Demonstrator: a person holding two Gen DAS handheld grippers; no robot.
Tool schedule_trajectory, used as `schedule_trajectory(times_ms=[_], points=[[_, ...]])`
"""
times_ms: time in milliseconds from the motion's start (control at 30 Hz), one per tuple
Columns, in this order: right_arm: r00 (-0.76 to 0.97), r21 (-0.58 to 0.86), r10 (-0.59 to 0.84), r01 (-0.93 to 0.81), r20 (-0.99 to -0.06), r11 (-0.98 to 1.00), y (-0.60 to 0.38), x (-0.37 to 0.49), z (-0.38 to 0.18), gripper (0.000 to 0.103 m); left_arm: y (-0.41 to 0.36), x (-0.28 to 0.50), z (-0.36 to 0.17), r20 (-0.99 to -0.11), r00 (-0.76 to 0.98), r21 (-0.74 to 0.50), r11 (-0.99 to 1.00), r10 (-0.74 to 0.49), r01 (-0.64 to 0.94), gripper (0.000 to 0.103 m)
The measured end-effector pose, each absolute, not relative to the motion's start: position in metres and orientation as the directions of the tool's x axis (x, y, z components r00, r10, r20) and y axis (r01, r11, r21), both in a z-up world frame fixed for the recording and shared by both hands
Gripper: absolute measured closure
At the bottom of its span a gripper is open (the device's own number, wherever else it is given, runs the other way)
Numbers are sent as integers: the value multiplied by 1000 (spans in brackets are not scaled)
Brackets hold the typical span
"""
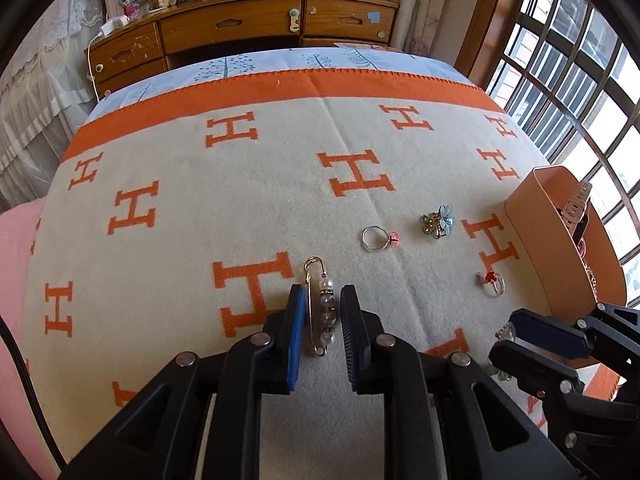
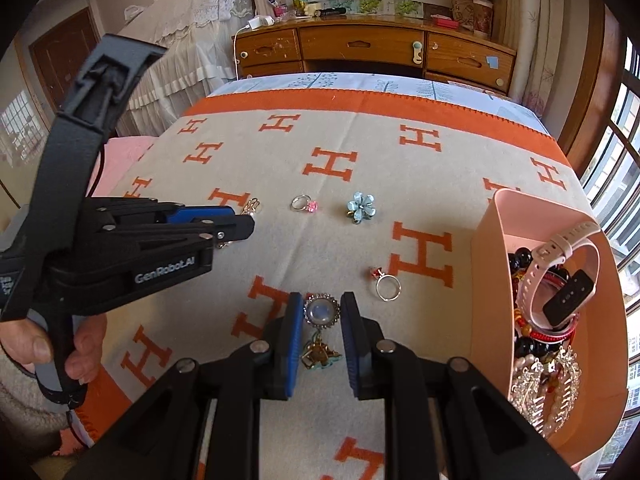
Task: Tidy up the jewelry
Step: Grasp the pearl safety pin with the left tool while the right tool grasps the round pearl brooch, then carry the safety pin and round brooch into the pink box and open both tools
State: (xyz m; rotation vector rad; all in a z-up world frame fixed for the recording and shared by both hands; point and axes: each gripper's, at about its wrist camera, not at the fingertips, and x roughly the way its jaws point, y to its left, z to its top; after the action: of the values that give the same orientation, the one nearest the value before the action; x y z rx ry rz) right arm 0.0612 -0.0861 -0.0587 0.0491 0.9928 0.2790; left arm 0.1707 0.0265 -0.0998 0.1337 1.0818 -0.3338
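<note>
My left gripper is open with a pearl safety-pin brooch lying on the blanket between its fingers. My right gripper is open around a round moonstone brooch with a dangling charm. It also shows in the left wrist view. A pink-stone ring, a blue flower brooch and a red-stone ring lie loose on the blanket. The same pieces show in the right wrist view: pink ring, flower, red ring. The left gripper appears there too.
A pink oval box at the right holds a pink smartwatch, beads and several sparkly pieces; it also shows in the left wrist view. The cream blanket with orange H letters covers the bed. A wooden dresser stands beyond.
</note>
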Motion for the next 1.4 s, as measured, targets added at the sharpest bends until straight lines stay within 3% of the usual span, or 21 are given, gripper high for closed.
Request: schedule_trajectory(times_ms=[100,333,533,867,1133,1400], points=[[529,192,281,-218,-800,957,-89,57,-54,84,17,172,-100,-887,428,-7,933,-172,359,92],[582,261,338,-215,-739,941,-111,46,-40,84,30,163,-87,-856,450,-97,934,-255,345,93],[636,307,349,-181,-688,934,-142,34,-24,84,16,137,-53,-815,493,-105,914,-304,391,92],[743,325,233,-22,-627,945,-227,11,12,84,-53,116,4,-754,484,-145,832,-443,536,92],[739,322,167,71,-653,944,-269,4,4,84,-123,135,-10,-773,393,-192,774,-498,603,92],[699,332,191,72,-690,940,-277,9,-17,84,-174,162,-54,-825,328,-184,768,-460,614,92]])
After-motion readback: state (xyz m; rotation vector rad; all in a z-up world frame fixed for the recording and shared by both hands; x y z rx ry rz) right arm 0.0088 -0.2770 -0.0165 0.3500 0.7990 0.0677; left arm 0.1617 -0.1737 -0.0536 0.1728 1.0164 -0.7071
